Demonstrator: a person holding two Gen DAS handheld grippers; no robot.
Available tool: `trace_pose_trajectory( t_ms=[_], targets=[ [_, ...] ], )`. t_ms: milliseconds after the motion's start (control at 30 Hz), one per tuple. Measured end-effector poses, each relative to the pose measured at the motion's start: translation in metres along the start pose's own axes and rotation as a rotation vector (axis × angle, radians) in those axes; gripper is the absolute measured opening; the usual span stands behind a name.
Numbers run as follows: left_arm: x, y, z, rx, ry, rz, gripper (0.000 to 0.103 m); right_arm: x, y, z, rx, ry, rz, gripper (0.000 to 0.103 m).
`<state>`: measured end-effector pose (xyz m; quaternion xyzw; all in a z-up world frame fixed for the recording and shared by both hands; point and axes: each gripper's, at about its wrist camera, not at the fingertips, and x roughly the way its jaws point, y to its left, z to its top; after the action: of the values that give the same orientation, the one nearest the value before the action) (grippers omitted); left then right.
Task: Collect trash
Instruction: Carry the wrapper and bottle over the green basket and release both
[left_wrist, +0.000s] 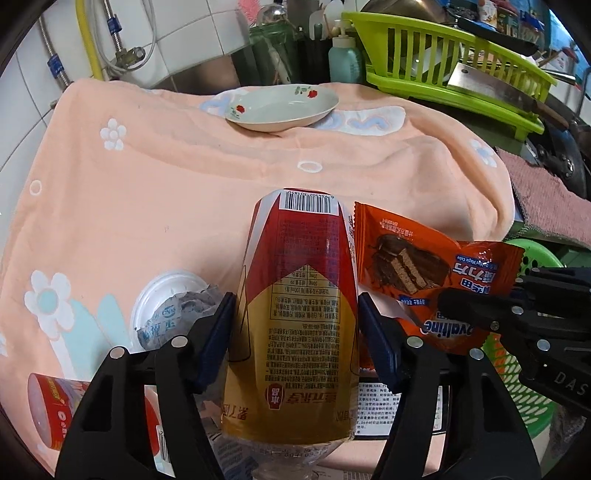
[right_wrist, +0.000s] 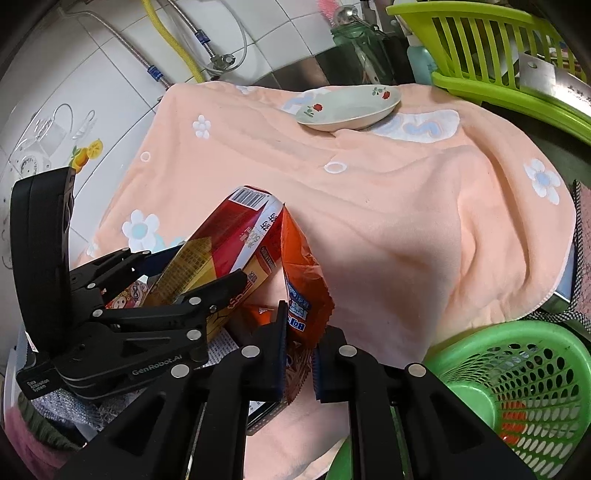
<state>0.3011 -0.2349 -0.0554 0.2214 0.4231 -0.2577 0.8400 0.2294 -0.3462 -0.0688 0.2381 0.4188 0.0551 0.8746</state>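
A plastic bottle with a red and gold label lies lengthwise between my left gripper's blue pads, which press on both its sides. In the right wrist view the same bottle is tilted up from the peach cloth in the left gripper. My right gripper is shut on an orange snack wrapper, which stands up from its pads. In the left wrist view the wrapper hangs just right of the bottle, pinched by the right gripper.
A white lid with crumpled foil and a red packet lie on the cloth at the left. A flowered plate sits at the back. A green mesh basket stands at the lower right. A lime dish rack holds a cleaver.
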Motion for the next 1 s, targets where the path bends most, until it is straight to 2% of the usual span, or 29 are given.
trace_pose_trajectory(
  t_ms=[567,1000],
  targets=[
    [-0.044,0.002,-0.003,-0.032,-0.091,-0.009,0.064,-0.033,0.012,-0.002,-0.030,-0.060,-0.014,0.008],
    [-0.108,-0.016,-0.012,-0.042,-0.190,-0.063,0.064,-0.086,0.007,-0.017,-0.065,-0.115,-0.041,0.008]
  ],
)
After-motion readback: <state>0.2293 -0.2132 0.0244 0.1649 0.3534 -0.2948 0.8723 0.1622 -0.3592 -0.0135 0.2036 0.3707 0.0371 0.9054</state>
